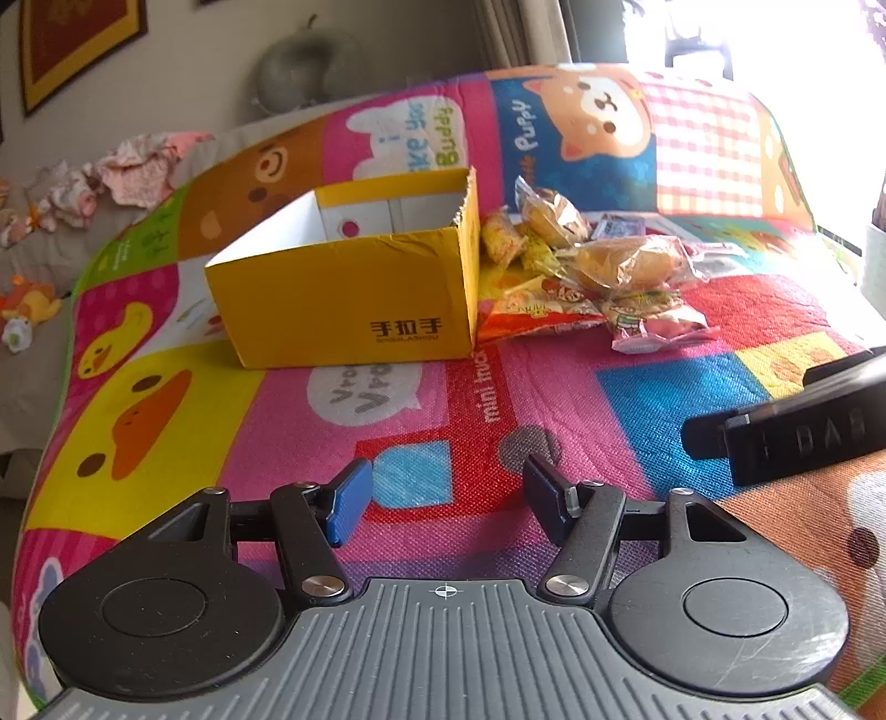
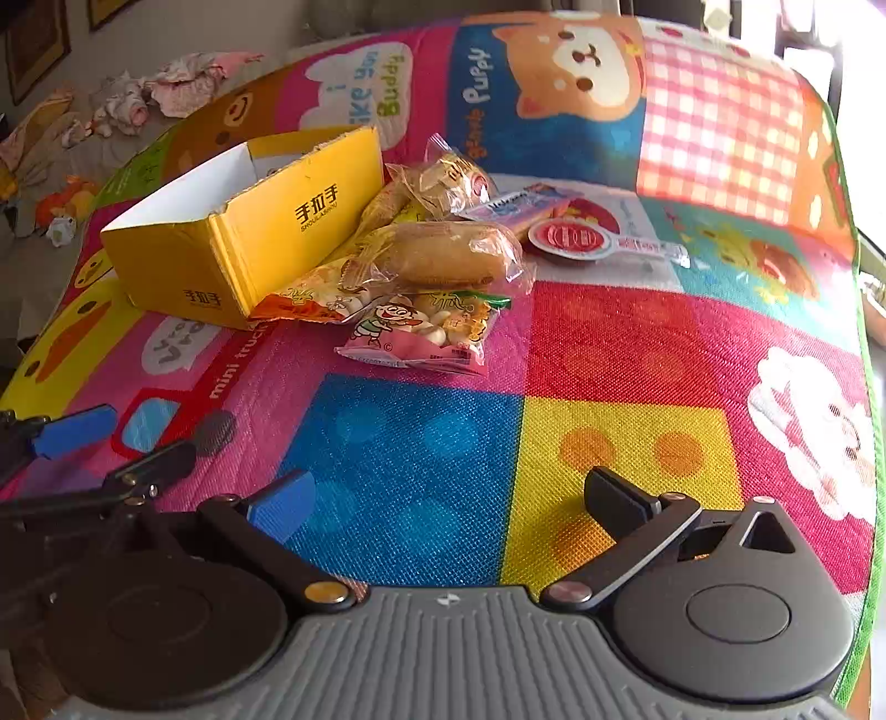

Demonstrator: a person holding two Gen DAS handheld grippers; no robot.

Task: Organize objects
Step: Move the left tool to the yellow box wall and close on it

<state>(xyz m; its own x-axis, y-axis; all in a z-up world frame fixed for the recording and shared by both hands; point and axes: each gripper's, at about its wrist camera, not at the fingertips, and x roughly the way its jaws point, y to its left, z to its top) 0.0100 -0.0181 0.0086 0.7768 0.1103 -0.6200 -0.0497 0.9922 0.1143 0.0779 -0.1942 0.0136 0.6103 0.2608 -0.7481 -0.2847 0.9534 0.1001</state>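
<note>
An open yellow cardboard box (image 1: 343,288) (image 2: 232,238) stands on a colourful cartoon play mat (image 1: 637,399) (image 2: 609,343). Right of it lies a pile of wrapped snacks: a bread roll in clear wrap (image 2: 448,255) (image 1: 626,260), a pink snack bag (image 2: 426,332) (image 1: 659,327), an orange packet (image 2: 310,302) (image 1: 531,313), and a round red-lidded item (image 2: 573,238). My left gripper (image 1: 443,498) hovers open over the mat in front of the box, nothing between its blue pads. My right gripper (image 2: 448,498) is open too, empty, nearer than the snacks.
The right gripper's black body (image 1: 797,437) enters the left wrist view at the right edge; the left gripper's fingers (image 2: 72,429) show at the right view's left edge. Crumpled clothes (image 1: 127,177) and a plush toy (image 1: 27,307) lie beyond the mat's left edge. A bright window (image 1: 775,39) is behind.
</note>
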